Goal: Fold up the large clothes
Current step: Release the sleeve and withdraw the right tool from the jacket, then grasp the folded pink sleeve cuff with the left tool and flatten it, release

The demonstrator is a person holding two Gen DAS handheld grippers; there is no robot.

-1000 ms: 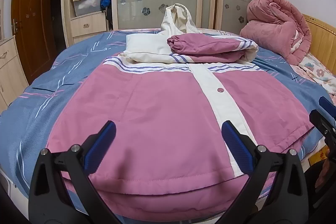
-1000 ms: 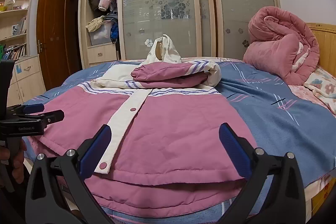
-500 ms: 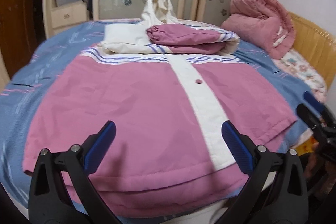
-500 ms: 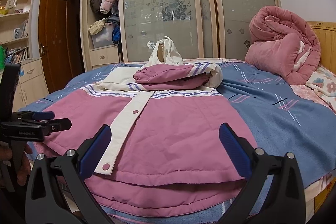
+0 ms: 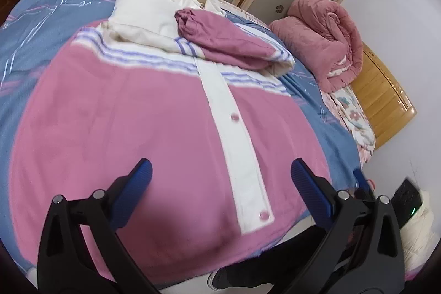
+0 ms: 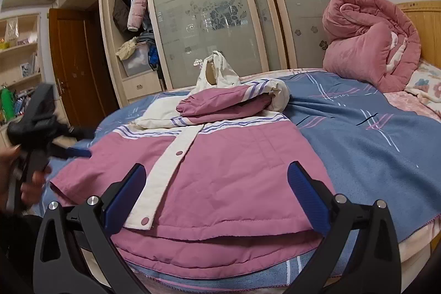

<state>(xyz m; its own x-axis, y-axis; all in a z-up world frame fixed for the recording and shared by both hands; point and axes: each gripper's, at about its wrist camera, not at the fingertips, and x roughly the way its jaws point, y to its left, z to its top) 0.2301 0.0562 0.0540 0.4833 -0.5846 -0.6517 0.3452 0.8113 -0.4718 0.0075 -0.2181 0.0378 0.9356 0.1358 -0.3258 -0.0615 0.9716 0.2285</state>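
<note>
A pink and white hooded jacket (image 5: 143, 128) lies front up on the blue bed, sleeves folded across its chest, hood at the far end. It also shows in the right wrist view (image 6: 234, 170). My left gripper (image 5: 220, 178) is open and empty above the jacket's hem, left of the white button strip (image 5: 237, 145). My right gripper (image 6: 215, 183) is open and empty just above the hem at the right side. The left gripper also shows at the left edge of the right wrist view (image 6: 80, 153).
A rolled pink quilt (image 6: 372, 46) lies at the head of the bed by the wooden headboard (image 5: 386, 101). Wardrobe with sliding glass doors (image 6: 220, 18) stands beyond the bed. Blue bedsheet (image 6: 358, 142) lies right of the jacket.
My left gripper has risen and tilted down, now looking onto the jacket from above. My right gripper has moved slightly closer over the hem. Both stay open.
</note>
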